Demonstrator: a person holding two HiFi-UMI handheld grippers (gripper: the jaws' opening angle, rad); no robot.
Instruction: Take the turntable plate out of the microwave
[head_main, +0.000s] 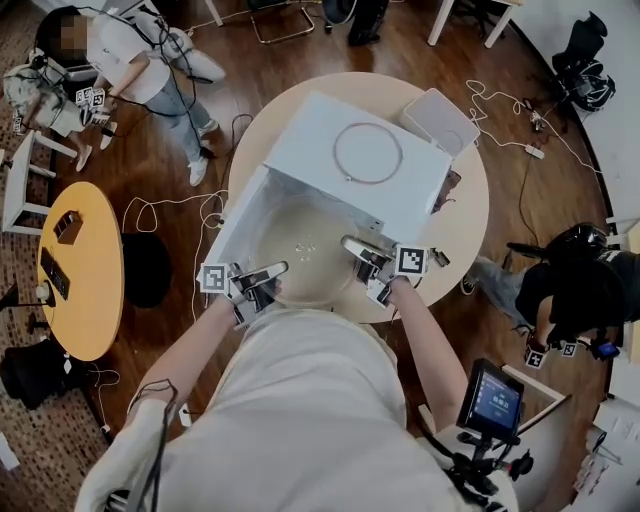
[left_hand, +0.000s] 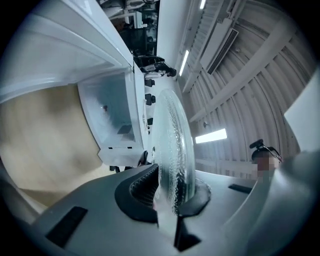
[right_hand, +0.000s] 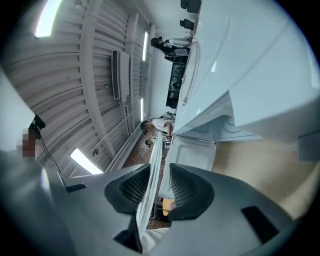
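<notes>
Fingers (left_hand: 137, 187), my left gripper (left_hand: 174, 180): clenched on the rim of the turntable plate (left_hand: 172, 130). Both ribbed black pads press the glass, one on each face, and no gap shows at either pad. The plate is seen edge-on in this view. It is clear glass with a pebbled band near the rim, and it runs straight out from between the pads.

Fingers (right_hand: 190, 187), my right gripper (right_hand: 159, 171): partly closed, grasping the opposite rim of the same plate. The thin glass edge runs between the pads and lies along one of them. Near the tips a narrow slit shows at the other pad; deeper in, the glass fills the space.

Turntable plate, location: between my two grippers, one at each side. In the head view it lies roughly flat at the open front of the microwave (head_main: 350, 150). I cannot tell whether its far edge is clear of the cavity.

Microwave: white, standing on the round desk (head_main: 472, 215), front open toward me. A thin ring (head_main: 367, 152) lies on its top.

White box (head_main: 440, 118): on the desk, just beside the microwave's far corner.

Marker cubes: one on each gripper, on its outer side.

Others: a seated person (head_main: 135, 60) at upper left, well apart from the desk. A small yellow desk (head_main: 85, 270) stands at the left.
</notes>
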